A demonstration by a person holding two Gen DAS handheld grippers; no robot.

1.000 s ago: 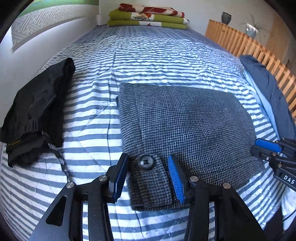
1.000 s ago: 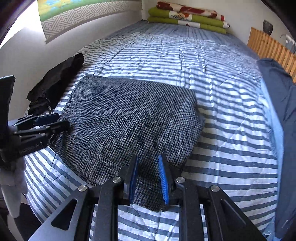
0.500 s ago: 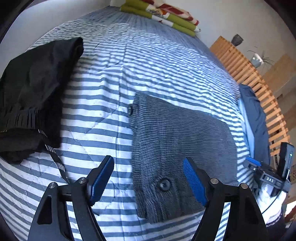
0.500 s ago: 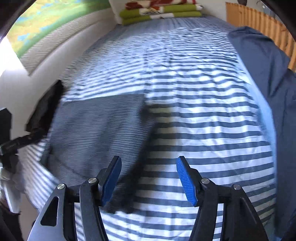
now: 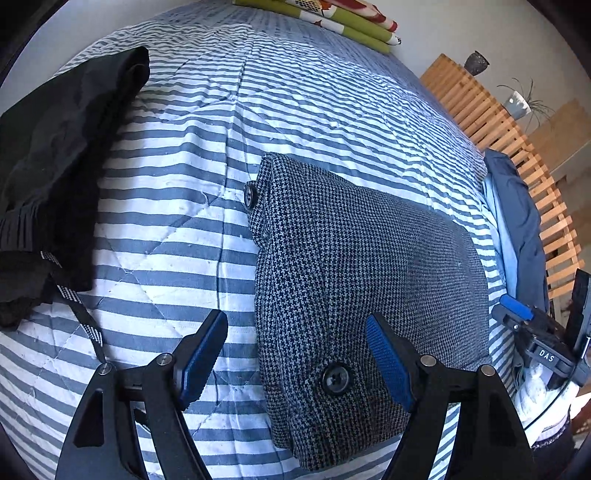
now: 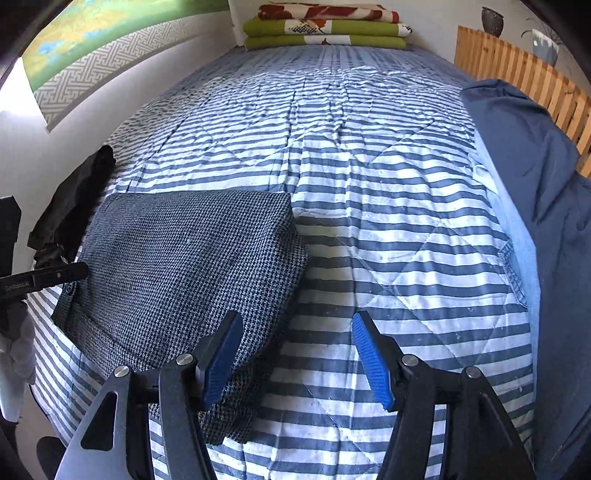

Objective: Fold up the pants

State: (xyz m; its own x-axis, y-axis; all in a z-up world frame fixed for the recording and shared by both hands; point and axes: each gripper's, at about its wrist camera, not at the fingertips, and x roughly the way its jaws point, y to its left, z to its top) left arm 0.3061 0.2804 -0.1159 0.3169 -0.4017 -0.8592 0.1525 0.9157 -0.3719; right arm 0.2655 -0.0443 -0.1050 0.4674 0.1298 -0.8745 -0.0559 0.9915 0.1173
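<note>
Bedroom, daylight on a striped bed.
I see a blue-and-white quilted bedspread, folded green blankets by the white far wall, a wooden slatted rail alongside, and a patterned wall hanging.

The only lettering that reads clearly is "DAS", in white capitals on the black body of the right claw, seen at the right edge of the left wrist view. In the right wrist view, the black arm of the left claw carries a small line of pale print near the picture's left edge, too blurred to make out. Nothing else in either view bears readable words, numbers or signs.
</note>
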